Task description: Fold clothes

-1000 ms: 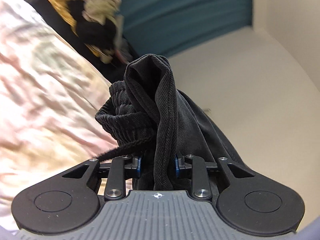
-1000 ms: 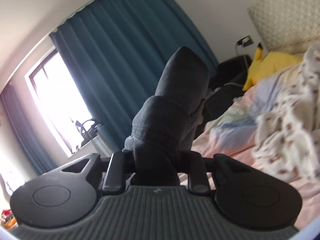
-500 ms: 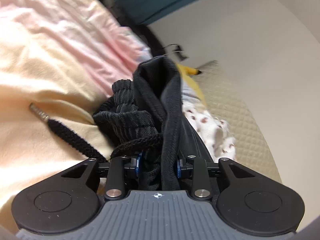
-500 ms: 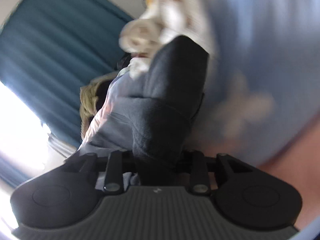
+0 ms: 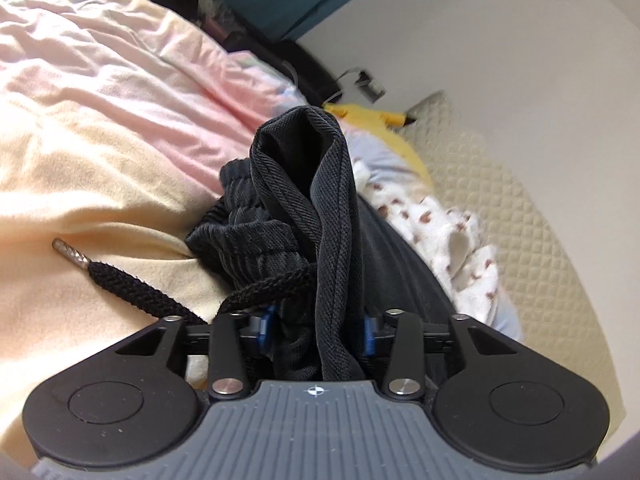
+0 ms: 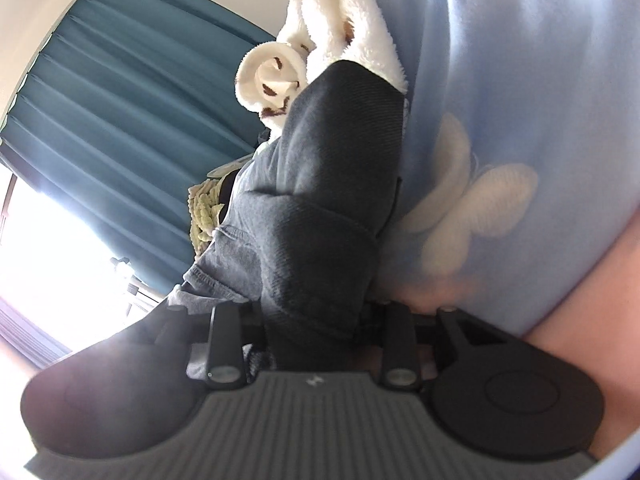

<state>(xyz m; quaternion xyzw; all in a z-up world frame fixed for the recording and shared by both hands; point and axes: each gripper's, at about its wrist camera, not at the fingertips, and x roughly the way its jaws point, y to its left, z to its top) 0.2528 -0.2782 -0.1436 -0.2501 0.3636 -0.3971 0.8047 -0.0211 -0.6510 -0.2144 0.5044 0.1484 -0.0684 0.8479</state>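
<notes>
A pair of black trousers (image 5: pixel 312 216) with a ribbed elastic waistband fills the middle of the left wrist view. My left gripper (image 5: pixel 316 330) is shut on the bunched waistband. A black drawstring (image 5: pixel 132 292) with a metal tip trails left onto the bedsheet. In the right wrist view my right gripper (image 6: pixel 316 328) is shut on another fold of the same black trousers (image 6: pixel 320 216), held low against the bed. The fingertips of both grippers are buried in cloth.
A pastel pink, yellow and blue bedsheet (image 5: pixel 100 120) lies under both grippers. A white fleece blanket (image 6: pixel 320 44) with brown spots, a yellow pillow (image 5: pixel 368 116) and a quilted headboard (image 5: pixel 520 216) lie beyond. Teal curtains (image 6: pixel 140 92), a bright window (image 6: pixel 52 252) and a clothes pile (image 6: pixel 204 208) are at the back.
Both grippers have swung down from mid-air to the bed with the trousers in them. The drawstring now lies on the sheet. Over the last half second the views barely shifted.
</notes>
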